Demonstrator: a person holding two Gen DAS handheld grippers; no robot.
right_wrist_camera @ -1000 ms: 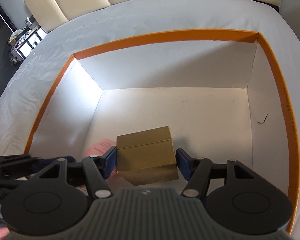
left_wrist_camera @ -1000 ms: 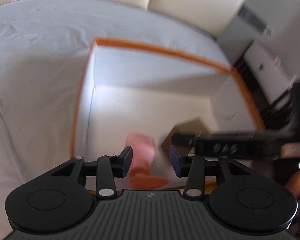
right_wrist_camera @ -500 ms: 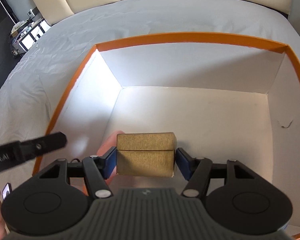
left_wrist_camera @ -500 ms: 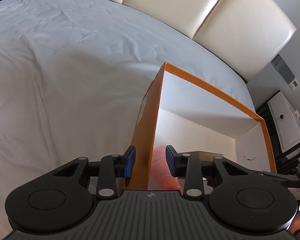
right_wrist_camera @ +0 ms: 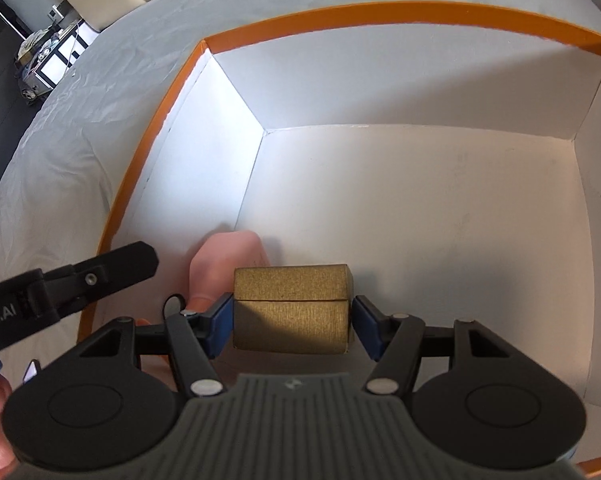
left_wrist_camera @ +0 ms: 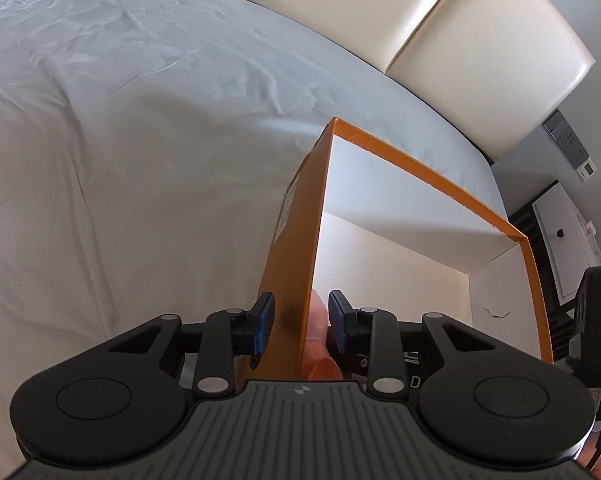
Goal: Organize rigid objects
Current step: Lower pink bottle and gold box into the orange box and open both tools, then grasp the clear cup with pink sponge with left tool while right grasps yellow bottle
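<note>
Two grippers work at an orange box [right_wrist_camera: 148,168] on the bed [left_wrist_camera: 120,140]. Right gripper [right_wrist_camera: 292,320]: jaws closed on a gold box [right_wrist_camera: 291,312] above the box's near-left floor, beside a pink object [right_wrist_camera: 224,264]. Left gripper [left_wrist_camera: 300,320]: jaws apart, straddling the box's left wall.

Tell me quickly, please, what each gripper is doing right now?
Left gripper: open, straddling the orange box wall, not clamped.
Right gripper: holding the gold box inside the orange box.

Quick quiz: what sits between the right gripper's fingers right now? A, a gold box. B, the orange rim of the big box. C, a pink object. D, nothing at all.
A: the right gripper has its blue pads on both sides of the gold box, inside the orange-rimmed box.
</note>
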